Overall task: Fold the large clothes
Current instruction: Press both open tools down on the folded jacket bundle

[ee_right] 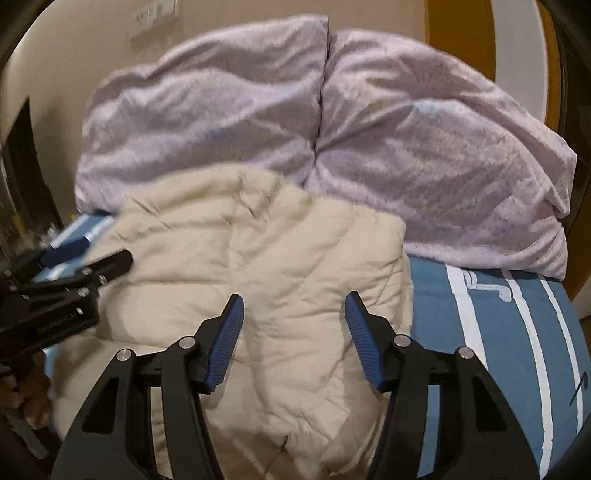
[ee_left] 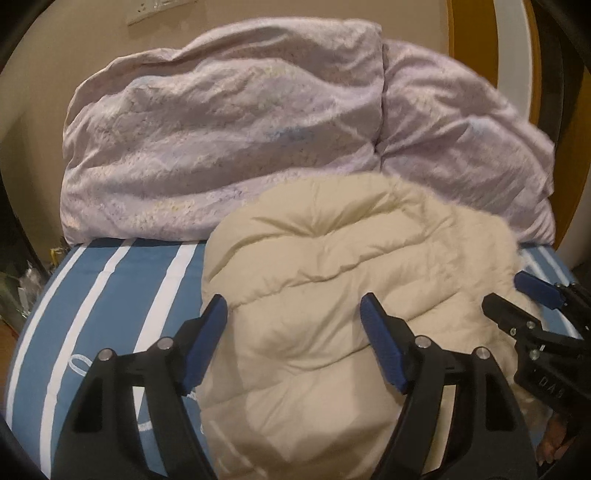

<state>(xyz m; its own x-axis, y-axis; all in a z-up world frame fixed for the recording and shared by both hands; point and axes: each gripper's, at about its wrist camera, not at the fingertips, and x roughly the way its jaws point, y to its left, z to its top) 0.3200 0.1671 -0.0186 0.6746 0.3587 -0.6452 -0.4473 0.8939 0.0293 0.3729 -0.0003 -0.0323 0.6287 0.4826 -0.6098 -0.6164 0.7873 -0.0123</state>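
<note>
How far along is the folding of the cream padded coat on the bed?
The cream padded coat already lies bundled into a compact shape on the blue striped sheet, in front of the lilac duvet. Nothing is in hand: the left tool and right tool hover over it, both open. What seems left is at most tidying its uneven edges.

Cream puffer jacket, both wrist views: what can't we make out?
- Cream puffer jacket: near hem cut off by the bottom edge, both views; sleeves not visible.
- Fur trim: motion-blurred, left wrist view.
- Striped bedsheet: print partly hidden under the lilac duvet.
- Wall socket: blurred, cut off.
</note>
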